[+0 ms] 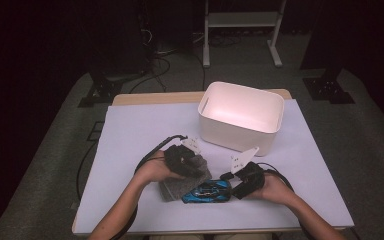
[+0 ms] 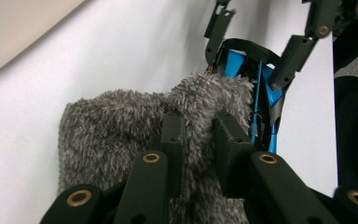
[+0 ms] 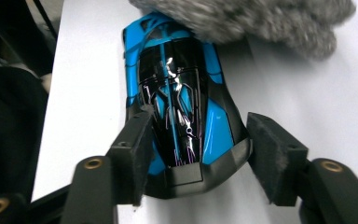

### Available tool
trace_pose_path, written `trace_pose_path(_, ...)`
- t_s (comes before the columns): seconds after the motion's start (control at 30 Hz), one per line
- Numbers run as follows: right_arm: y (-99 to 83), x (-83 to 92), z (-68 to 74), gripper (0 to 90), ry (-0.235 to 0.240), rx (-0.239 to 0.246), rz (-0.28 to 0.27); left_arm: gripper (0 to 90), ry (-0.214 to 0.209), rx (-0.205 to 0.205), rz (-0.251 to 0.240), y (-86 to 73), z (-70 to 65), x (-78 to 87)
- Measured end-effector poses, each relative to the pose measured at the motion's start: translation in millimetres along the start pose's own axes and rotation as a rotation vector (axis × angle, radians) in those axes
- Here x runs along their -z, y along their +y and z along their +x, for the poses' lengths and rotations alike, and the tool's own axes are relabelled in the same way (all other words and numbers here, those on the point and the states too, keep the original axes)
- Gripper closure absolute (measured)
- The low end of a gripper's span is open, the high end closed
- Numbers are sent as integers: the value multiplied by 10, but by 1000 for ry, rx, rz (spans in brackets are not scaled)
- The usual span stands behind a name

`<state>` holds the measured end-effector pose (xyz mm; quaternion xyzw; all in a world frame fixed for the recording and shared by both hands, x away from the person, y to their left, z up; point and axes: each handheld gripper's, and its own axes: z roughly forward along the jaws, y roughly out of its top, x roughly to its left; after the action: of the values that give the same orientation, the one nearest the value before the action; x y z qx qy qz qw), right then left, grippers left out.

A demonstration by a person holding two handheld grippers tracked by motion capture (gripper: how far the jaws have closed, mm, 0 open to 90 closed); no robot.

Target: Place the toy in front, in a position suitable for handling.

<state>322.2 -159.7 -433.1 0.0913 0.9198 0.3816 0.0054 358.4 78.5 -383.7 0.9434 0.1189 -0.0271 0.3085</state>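
Down at 6 o'clock on the white bench, one blue-and-black toy car lies crosswise, tail between the right gripper's half-open fingers, one pad touching, the other just off it. Its long axis runs straight along them. Left gripper pinches one fluffy grey cloth at the car's 9 o'clock end. One white plastic bin at 12.

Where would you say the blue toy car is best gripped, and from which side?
Across its two long flanks at the end pointing away from the grey fluffy cloth, coming in lengthwise from that end: the blue toy car is narrow there, its sides nearly parallel, and the right claw already straddles it.
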Motion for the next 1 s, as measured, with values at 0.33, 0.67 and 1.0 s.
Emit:
trace_pose_path(0.33,-63,45,157,443,-81,101,-53,721,-55,49,22,-33,77,-55)
trace_pose_path(0.67,-75,85,268,463,-127,178,-68,772,-148,62,23,-82,17,-89)
trace_pose_path(1.0,-48,80,132,299,5,-6,-73,784,-152,0,-31,-123,-180,32)
